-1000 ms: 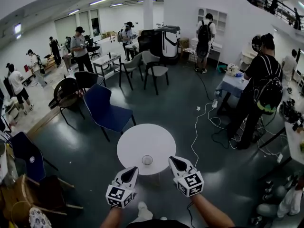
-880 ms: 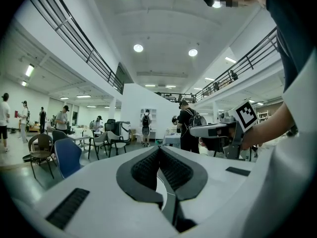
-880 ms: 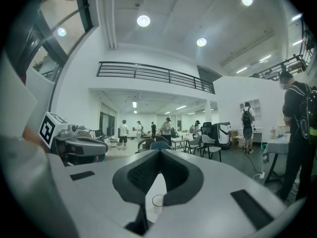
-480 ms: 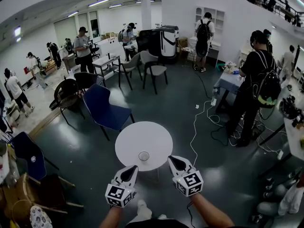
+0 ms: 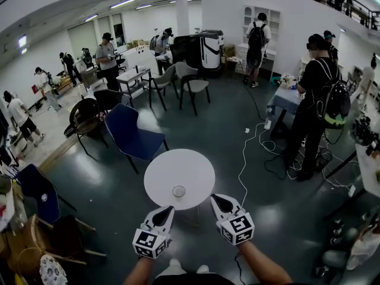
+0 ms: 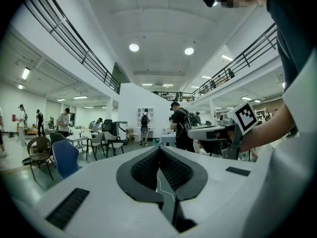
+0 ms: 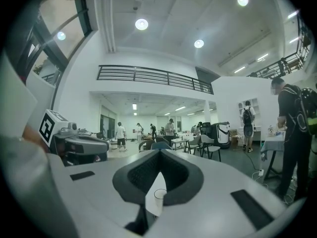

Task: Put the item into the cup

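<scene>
A round white table (image 5: 178, 170) stands on the dark floor just ahead of me. A small clear cup (image 5: 179, 191) sits upright near its front edge. Both grippers hover side by side in front of the table, short of the cup. My left gripper (image 5: 164, 211) is shut with nothing between its jaws, and in the left gripper view (image 6: 158, 148) the pads meet. My right gripper (image 5: 218, 200) is shut too and holds nothing. The right gripper view (image 7: 159, 153) shows the cup (image 7: 159, 194) through the slot below its tips. No loose item is in sight.
A blue chair (image 5: 132, 136) stands behind the table to the left. White cables (image 5: 249, 153) trail over the floor on the right. A person with a backpack (image 5: 320, 108) stands at a small table (image 5: 291, 104). More chairs (image 5: 35, 198) crowd the lower left, and several people stand further back.
The table and cup have slid slightly up and left in the head view. Both grippers keep their places, still shut.
</scene>
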### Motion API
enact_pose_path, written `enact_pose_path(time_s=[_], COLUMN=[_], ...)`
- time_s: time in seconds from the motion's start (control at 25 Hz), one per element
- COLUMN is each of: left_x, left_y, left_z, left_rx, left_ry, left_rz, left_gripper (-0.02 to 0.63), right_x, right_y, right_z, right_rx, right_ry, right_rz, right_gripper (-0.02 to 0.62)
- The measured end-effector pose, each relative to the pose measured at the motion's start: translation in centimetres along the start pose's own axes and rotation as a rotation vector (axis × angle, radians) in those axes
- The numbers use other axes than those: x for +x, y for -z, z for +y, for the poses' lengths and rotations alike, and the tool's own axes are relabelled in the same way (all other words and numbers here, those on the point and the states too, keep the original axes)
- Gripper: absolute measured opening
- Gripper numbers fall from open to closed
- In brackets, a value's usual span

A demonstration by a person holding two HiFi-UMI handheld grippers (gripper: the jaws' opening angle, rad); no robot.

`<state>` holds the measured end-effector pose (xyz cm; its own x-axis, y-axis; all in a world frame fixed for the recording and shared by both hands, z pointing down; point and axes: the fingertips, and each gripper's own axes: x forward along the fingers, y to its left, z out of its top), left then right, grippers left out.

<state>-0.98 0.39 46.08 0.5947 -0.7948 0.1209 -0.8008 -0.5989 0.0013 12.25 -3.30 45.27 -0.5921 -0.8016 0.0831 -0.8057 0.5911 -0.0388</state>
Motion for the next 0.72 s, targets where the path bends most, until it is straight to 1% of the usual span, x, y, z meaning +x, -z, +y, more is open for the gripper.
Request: enact_pose_path(time_s=[0.16,0.32,0.48,0.72], left_x=[-0.4,-0.9,-2.1,-4.6], left_y=[0.5,0.2,0.0,0.1], left_z=[-1.0,-1.0,-0.4,1.9], left_rx=[-0.002,-0.013,-0.013,-0.024], left_ry=[0.008,0.009,0.007,-0.008], left_rz=[-0.002,-0.010,-0.012,-0.014], left_gripper=[0.016,0.016,0.015,0.017], right_x=[-0.9,-1.0,-0.6,0.8], right_y=[0.3,-0.1,-0.3,-0.5], right_z=[0.4,0.9,1.9,4.4], right_rx=[-0.003,-0.009,-0.011,-0.011], right_ry=[0.001,0.002,0.000,-0.006], right_rz=[-0.002,-0.004,-0.002,0.001], right_gripper=[0.017,0.017,0.017,0.017])
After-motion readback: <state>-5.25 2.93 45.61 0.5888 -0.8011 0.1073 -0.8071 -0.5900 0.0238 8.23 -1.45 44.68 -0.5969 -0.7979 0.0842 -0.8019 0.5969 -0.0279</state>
